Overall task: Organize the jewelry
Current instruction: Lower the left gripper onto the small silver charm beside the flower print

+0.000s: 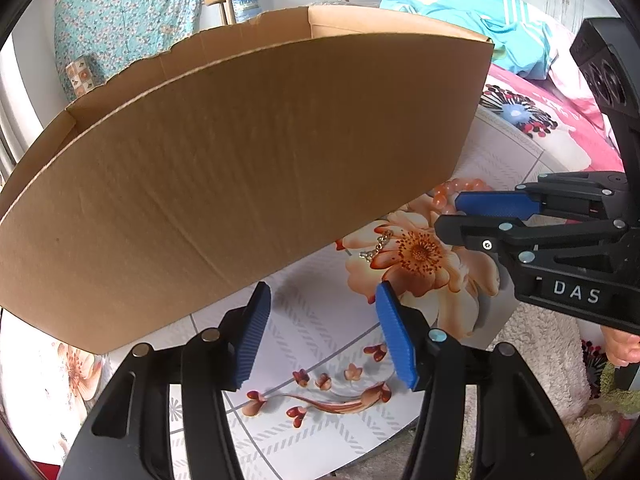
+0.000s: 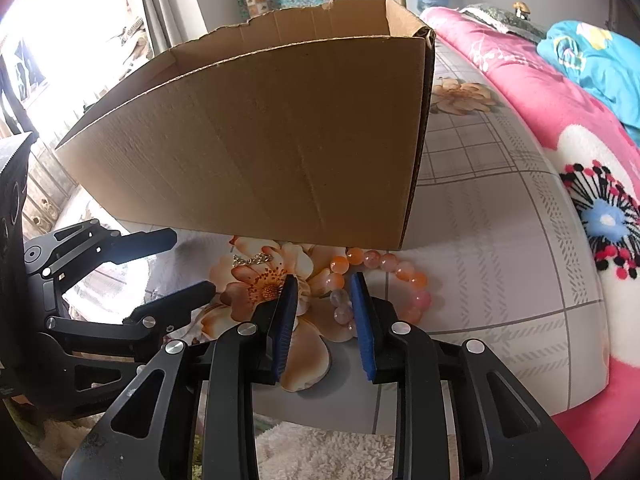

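Flowered bedding (image 2: pixel 500 208) covers the bed where the work sits, with a pink blanket (image 2: pixel 520 92) to the right and one open cardboard box (image 2: pixel 256 152) standing at the back. Two pieces of jewelry lie in front of the box: one bead bracelet (image 2: pixel 404 270) of orange and pink beads, its far side touching the box's foot, and one silver chain (image 1: pixel 376 245) on the printed flower just beside it.

Right claw (image 2: pixel 323 312) hangs over the near side of the bracelet, half parted and holding nothing; whether its pads already touch a bead is hard to tell. Left claw (image 1: pixel 322 334) is released and empty, short of the chain.

To lift the bracelet well, I would lower the right claw straight down so one strand of beads sits between the pads, then close firmly, since round beads probably slip. Raise it clear of the box wall before dropping it inside.
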The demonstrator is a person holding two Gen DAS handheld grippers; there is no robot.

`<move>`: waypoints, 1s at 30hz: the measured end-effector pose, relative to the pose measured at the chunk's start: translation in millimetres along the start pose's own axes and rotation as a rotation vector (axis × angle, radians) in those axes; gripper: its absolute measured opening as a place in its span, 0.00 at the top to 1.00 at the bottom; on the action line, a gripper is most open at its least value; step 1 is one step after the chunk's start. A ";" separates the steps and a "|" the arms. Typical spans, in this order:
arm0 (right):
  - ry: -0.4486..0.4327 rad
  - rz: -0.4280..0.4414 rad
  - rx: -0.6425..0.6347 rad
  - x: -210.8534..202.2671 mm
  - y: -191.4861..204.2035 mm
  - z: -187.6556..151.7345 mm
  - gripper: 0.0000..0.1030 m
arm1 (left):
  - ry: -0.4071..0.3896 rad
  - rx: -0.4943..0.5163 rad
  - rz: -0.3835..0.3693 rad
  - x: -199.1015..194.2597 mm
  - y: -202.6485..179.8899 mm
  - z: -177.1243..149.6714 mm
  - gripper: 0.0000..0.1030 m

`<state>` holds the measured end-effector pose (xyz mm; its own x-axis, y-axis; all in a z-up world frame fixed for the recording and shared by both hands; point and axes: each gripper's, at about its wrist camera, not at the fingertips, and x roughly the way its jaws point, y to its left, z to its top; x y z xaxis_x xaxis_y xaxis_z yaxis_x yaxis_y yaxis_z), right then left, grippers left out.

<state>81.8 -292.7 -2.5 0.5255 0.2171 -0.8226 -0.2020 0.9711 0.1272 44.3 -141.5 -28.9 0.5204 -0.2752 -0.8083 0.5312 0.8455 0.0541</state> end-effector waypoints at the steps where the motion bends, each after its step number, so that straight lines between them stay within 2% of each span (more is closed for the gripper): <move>1: 0.000 -0.001 0.000 0.4 0.1 -0.2 0.76 | 0.000 -0.001 0.000 0.3 0.2 0.0 0.48; 10: -0.002 -0.002 0.008 0.5 -0.4 -2.4 0.77 | -0.002 -0.006 0.003 -0.3 2.3 -0.7 0.47; 14: -0.002 0.000 0.012 -1.5 -0.9 -2.7 0.77 | -0.034 -0.028 0.017 -5.4 11.0 -0.2 0.47; 18: -0.004 0.003 0.021 -3.3 -1.7 -3.5 0.77 | -0.046 -0.080 -0.042 -9.0 24.4 0.1 0.47; 30: -0.017 0.016 0.052 -8.6 -6.7 -8.5 0.77 | -0.048 -0.095 -0.032 -6.0 31.9 6.7 0.47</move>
<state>71.6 -301.9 -1.0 0.5368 0.2338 -0.8107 -0.1672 0.9713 0.1694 62.6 -116.0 -18.4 0.5369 -0.3228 -0.7795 0.4835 0.8749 -0.0293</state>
